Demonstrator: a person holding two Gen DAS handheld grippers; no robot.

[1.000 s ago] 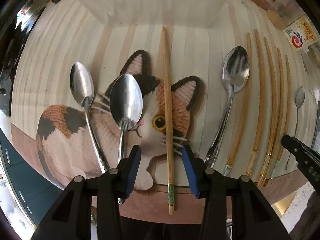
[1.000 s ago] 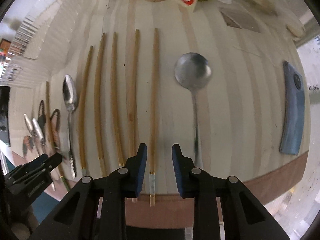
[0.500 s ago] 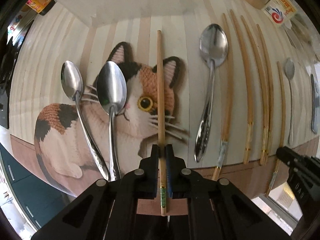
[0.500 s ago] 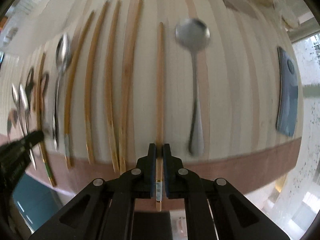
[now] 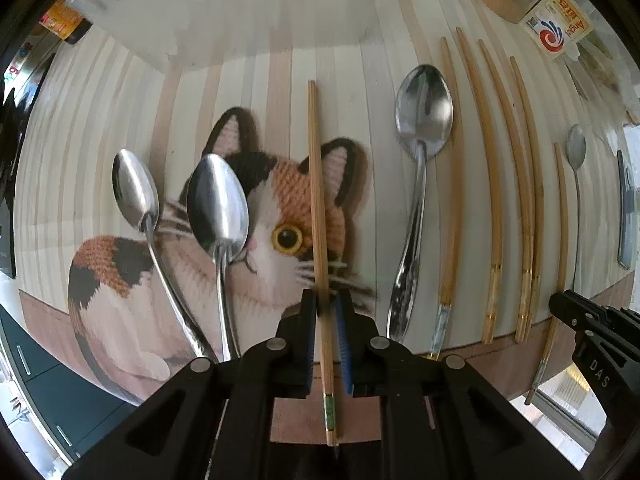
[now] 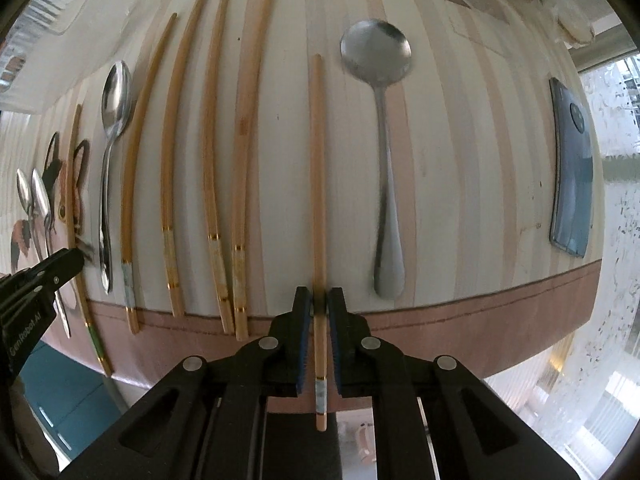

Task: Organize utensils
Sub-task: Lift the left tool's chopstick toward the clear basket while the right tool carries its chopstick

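My left gripper [image 5: 326, 300] is shut on a green-banded bamboo chopstick [image 5: 316, 184] that runs over the cat-shaped mat [image 5: 280, 208]. Two spoons [image 5: 220, 208] lie on the mat to its left, a third spoon [image 5: 422, 120] to its right. My right gripper [image 6: 319, 300] is shut on a white-banded chopstick [image 6: 318, 152] and holds it above the striped table. Several gold-banded chopsticks [image 6: 208, 128] lie in a row to its left, a round spoon [image 6: 378, 60] to its right.
A translucent plastic container [image 5: 260, 4] stands behind the mat. A blue phone [image 6: 572, 168] lies at the table's right. A red-and-white packet [image 5: 558, 28] and bags sit at the back. The table's brown front edge [image 6: 440, 300] runs just under both grippers.
Both grippers closed from open onto their chopsticks, then lifted them off the table. The right chopstick has come away from the row of gold-banded ones.
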